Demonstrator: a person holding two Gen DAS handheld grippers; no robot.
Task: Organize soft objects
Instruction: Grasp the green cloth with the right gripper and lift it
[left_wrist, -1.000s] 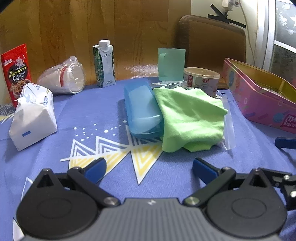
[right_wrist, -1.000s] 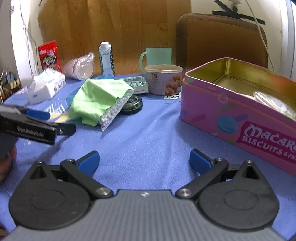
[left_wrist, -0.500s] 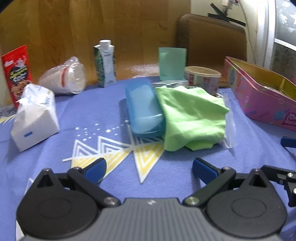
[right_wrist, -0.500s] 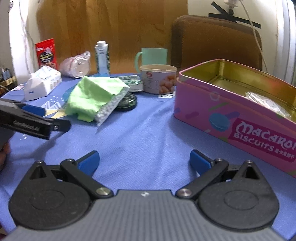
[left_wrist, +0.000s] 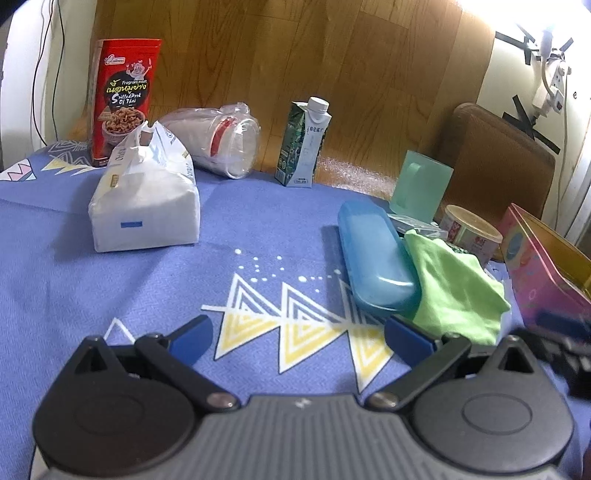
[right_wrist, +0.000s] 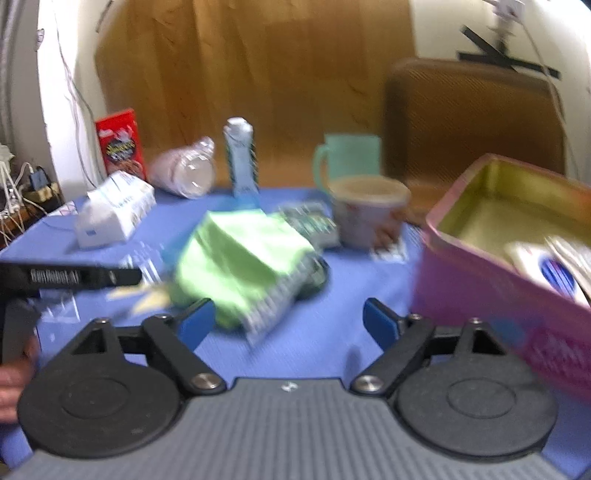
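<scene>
The right wrist view is smeared with blur, so labels and small items there are hard to read. A blue tablecloth (left_wrist: 110, 288) with white and yellow triangles covers the table. At the right, the pink biscuit tin (right_wrist: 491, 273) stands open; the left wrist view cuts off all but its near corner. Inside it lie pale, flat packets, one with a blue mark, too blurred to identify.

The green cloth (left_wrist: 454, 284) lies crumpled in the middle of the table, touching the long side of a blue plastic case (left_wrist: 376, 258). It partly covers a clear bag of small beads (right_wrist: 277, 306) and hides most of a dark round thing beneath. A white tissue pack (left_wrist: 144, 206) sits well apart to the left.

The left gripper (left_wrist: 299, 338) hovers above the cloth-covered table with jaws spread and nothing between them; the green cloth lies just beyond its right finger. The right gripper (right_wrist: 288, 321) has its jaws closing, still wide apart and empty, with the cloth and bead bag just ahead of its left finger.

Along the back stand a red snack pouch (left_wrist: 123, 99), a tipped clear cup (left_wrist: 221, 144), a drink carton (left_wrist: 304, 144), a teal mug (right_wrist: 349, 160) and a lidded tub (right_wrist: 369, 206).
</scene>
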